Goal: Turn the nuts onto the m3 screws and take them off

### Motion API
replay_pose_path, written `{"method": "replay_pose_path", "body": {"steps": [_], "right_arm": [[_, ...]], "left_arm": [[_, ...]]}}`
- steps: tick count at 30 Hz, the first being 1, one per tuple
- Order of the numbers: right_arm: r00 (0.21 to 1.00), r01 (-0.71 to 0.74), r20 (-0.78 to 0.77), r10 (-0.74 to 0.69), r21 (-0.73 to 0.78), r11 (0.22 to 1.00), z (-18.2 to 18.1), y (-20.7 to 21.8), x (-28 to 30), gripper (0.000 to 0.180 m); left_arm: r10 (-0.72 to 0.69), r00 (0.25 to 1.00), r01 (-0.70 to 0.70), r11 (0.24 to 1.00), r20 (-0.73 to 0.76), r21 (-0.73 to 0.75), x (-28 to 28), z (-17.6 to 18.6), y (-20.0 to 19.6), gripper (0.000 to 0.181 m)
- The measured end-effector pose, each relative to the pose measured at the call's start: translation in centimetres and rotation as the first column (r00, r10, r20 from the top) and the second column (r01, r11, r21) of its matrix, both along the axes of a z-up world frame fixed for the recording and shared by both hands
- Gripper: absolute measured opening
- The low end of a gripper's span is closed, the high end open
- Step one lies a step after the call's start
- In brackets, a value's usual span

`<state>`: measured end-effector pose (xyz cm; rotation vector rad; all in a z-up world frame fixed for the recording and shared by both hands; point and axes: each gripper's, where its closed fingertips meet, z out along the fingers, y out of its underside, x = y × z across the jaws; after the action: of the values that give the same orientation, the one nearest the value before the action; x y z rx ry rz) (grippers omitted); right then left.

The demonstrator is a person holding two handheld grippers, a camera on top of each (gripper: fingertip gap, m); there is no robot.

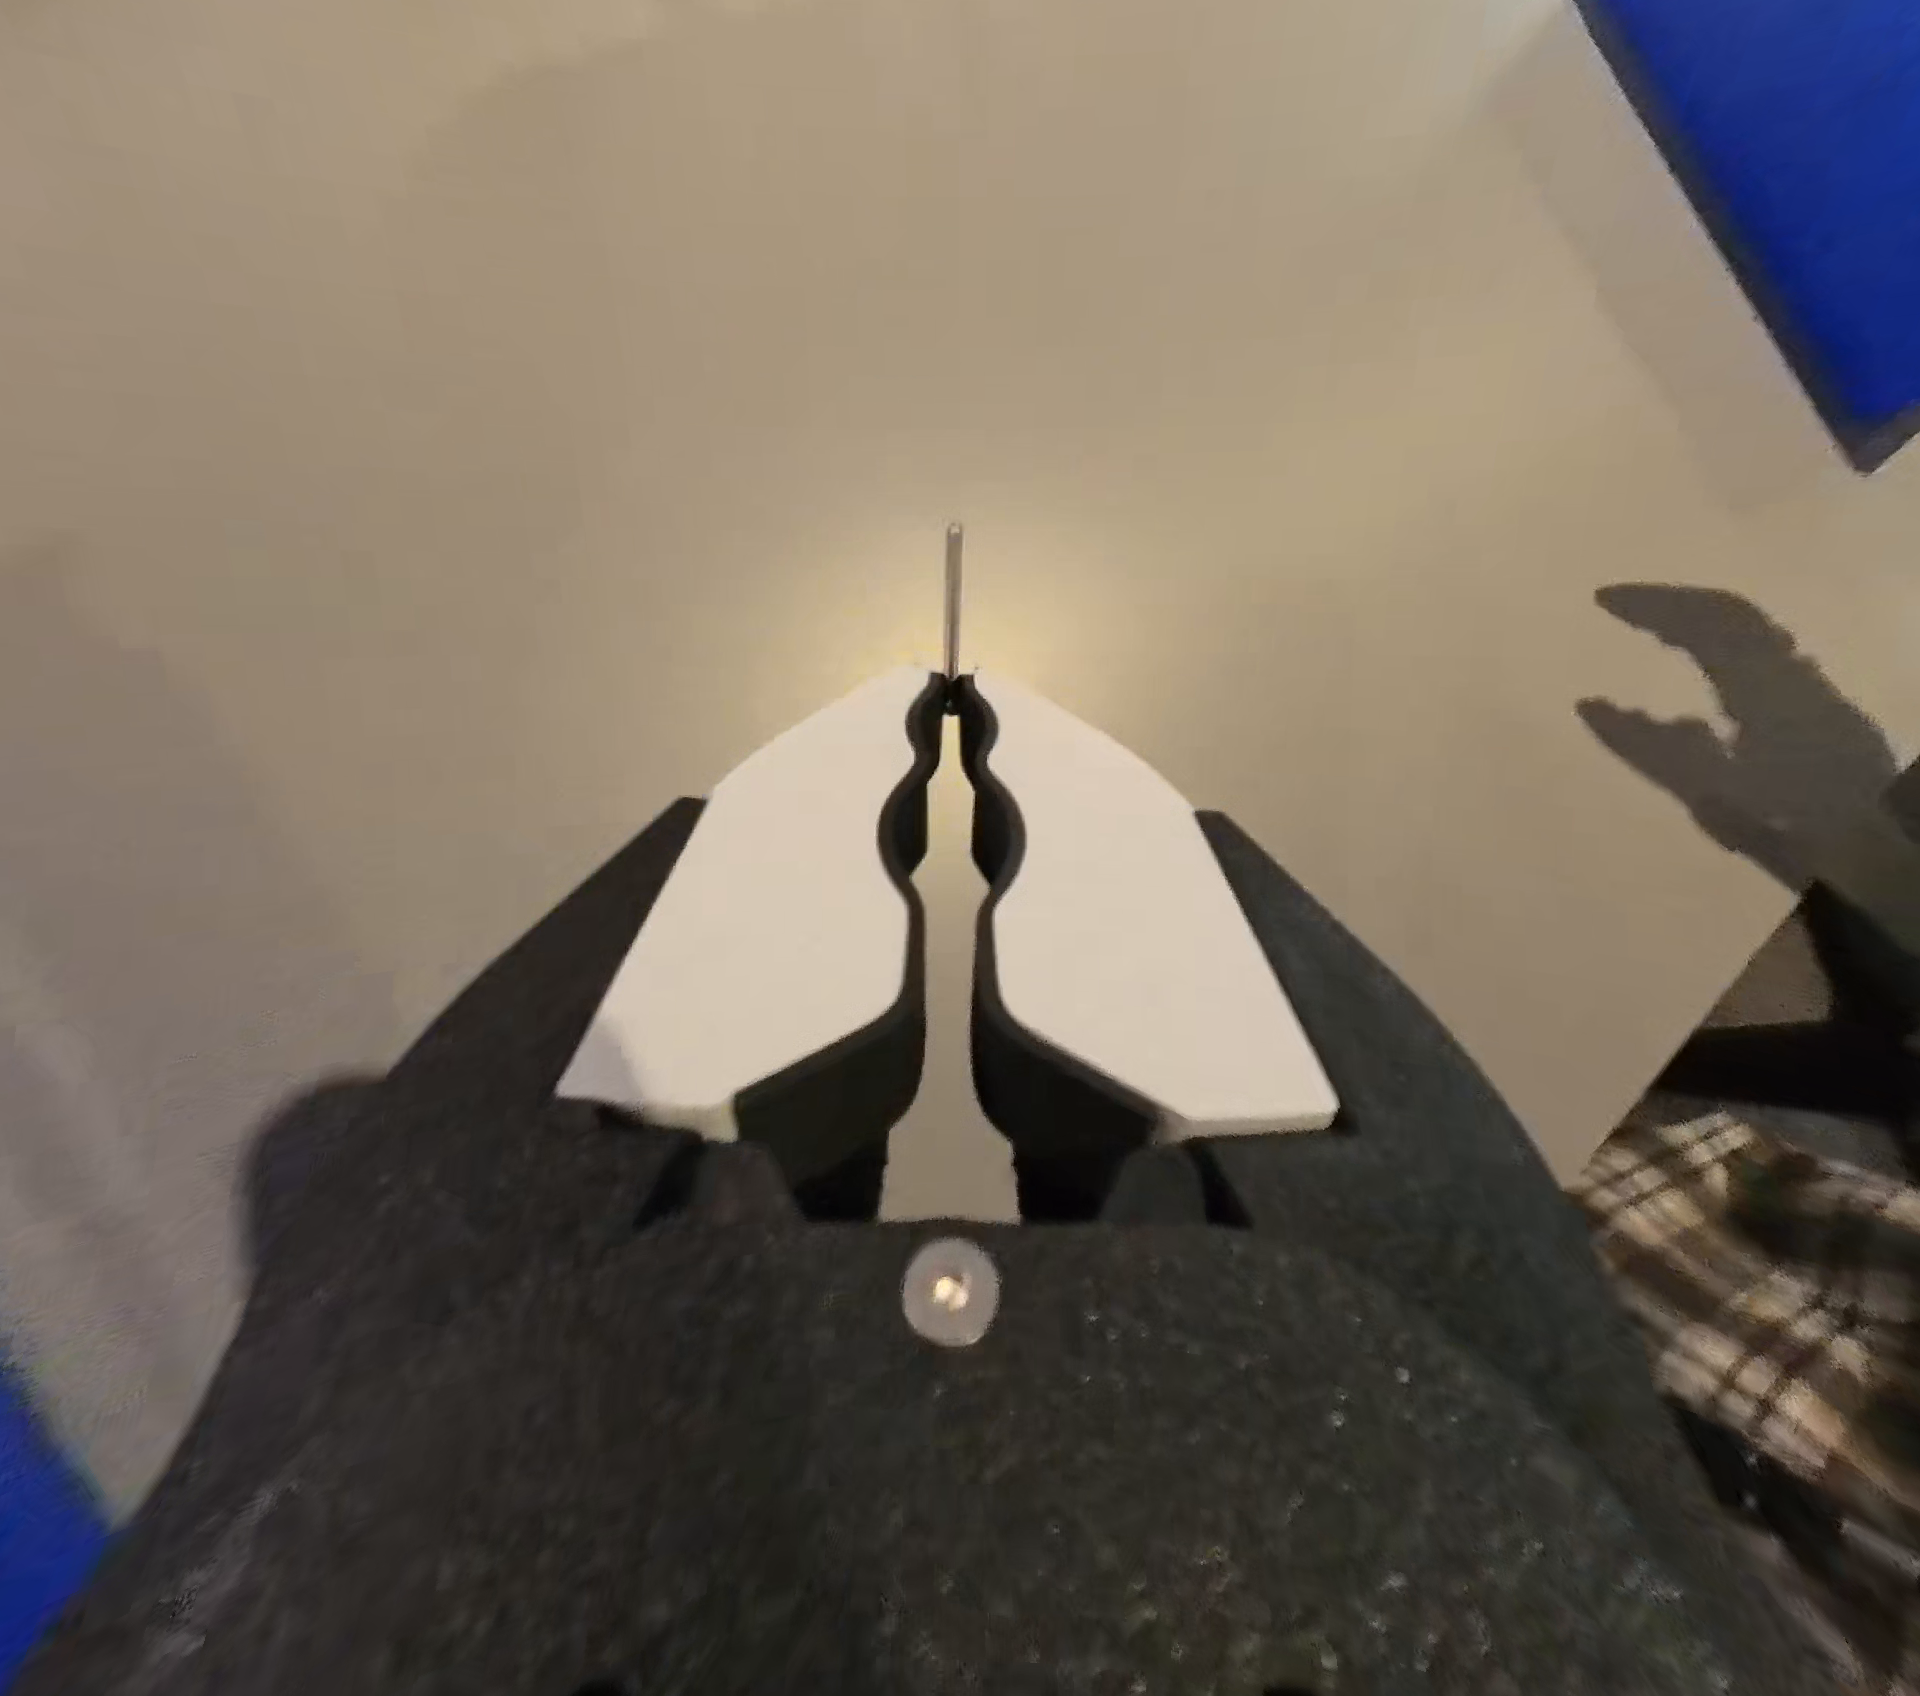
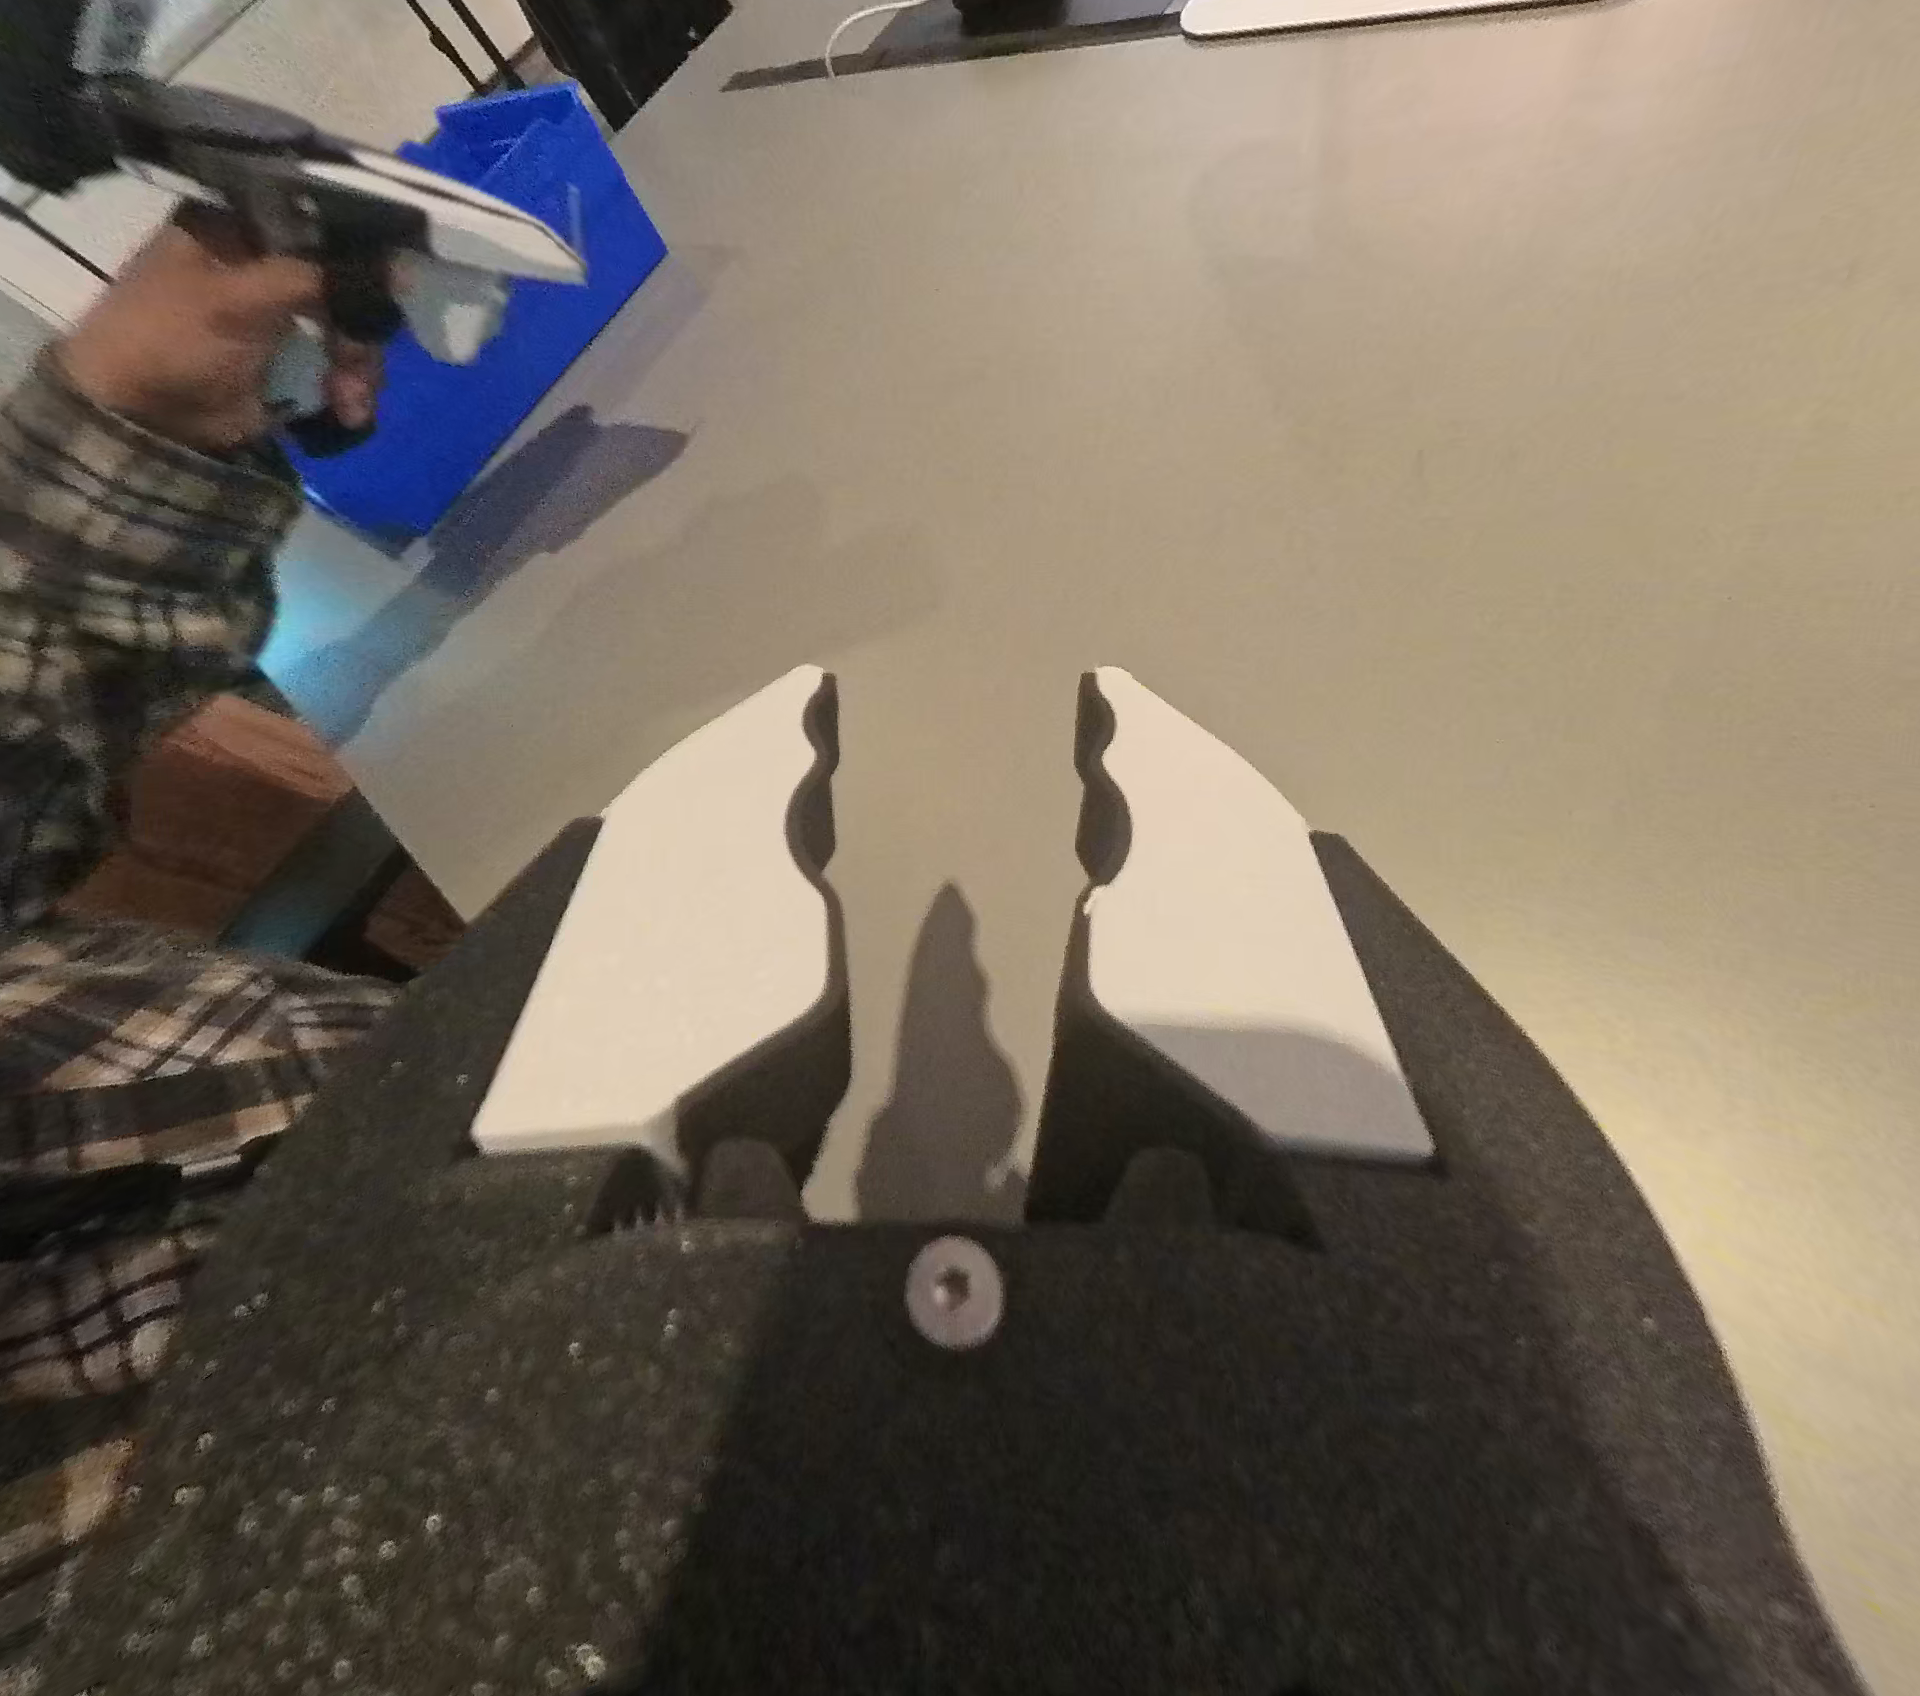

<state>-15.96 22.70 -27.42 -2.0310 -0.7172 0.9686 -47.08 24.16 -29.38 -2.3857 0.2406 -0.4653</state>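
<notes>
Gripper work starts on the left: the left gripper [image 1: 951,690] is closed at its very tips on an m3 screw [image 1: 952,597], whose thin shank is seen projecting straight forward beyond the fingers, above the bare tabletop [image 1: 623,296]. No nut can be made out on the shank, so the threading step is judged not yet begun. A blue bin [image 1: 1787,119] is seen at the upper right of the left wrist view, well apart from the screw; whether the nuts are kept in it cannot be told.

Further right, the right gripper [image 2: 956,690] is held partly open with nothing between its fingers, low over the tabletop. No nut is visible in either view.

For the step to be done well, the screw should be kept firmly pinched and steady, its axis unmoved. A nut should be taken by its flats, brought square to the shank's free end, and turned lightly at first so that cross-threading is avoided. Since little of the screw is gripped, side loads should be kept small.
</notes>
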Motion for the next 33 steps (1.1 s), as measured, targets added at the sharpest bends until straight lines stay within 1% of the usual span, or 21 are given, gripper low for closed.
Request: {"method": "replay_pose_path", "body": {"steps": [3,5,9,12,18,23,28,33], "right_arm": [[1.000,0.002,-0.003,-0.002,-0.001,1.000,0.1,-0.1,0.1,0.044],[1.000,-0.001,0.000,0.001,-0.003,1.000,0.0,-0.3,0.1,0.044],[1.000,-0.004,0.002,0.004,-0.003,1.000,0.1,-0.5,0.0,0.044],[1.000,-0.011,0.002,0.011,-0.007,1.000,0.0,-0.6,-0.1,0.043],[1.000,-0.024,0.008,0.024,-0.019,1.000,-0.2,-0.9,-0.4,0.043],[1.000,-0.026,0.010,0.027,-0.026,0.999,-0.4,-0.9,-0.6,0.043],[0.999,-0.039,0.020,0.040,-0.034,0.999,-0.8,-1.0,-1.0,0.043],[0.999,-0.035,0.014,0.035,-0.036,0.999,-0.8,-0.9,-0.8,0.043]], "left_arm": [[0.036,0.997,-0.034,0.999,0.067,-0.041,2.8,-2.0,0.5,0.001],[0.080,0.986,-0.070,0.995,0.147,-0.073,4.6,-2.6,0.9,0.002],[0.123,0.966,-0.086,0.982,0.229,-0.165,7.7,-4.5,1.0,0.002],[0.145,0.939,-0.075,0.972,0.312,-0.225,9.8,-5.6,0.8,0.002],[0.132,0.888,0.026,0.942,0.440,-0.335,13.3,-6.6,0.4,0.002],[0.126,0.857,0.079,0.926,0.499,-0.368,15.2,-6.6,1.2,0.002],[0.147,0.830,0.103,0.908,0.539,-0.406,16.1,-7.4,2.1,0.002],[0.154,0.837,0.097,0.902,0.524,-0.420,15.7,-8.4,2.3,0.002]]}}
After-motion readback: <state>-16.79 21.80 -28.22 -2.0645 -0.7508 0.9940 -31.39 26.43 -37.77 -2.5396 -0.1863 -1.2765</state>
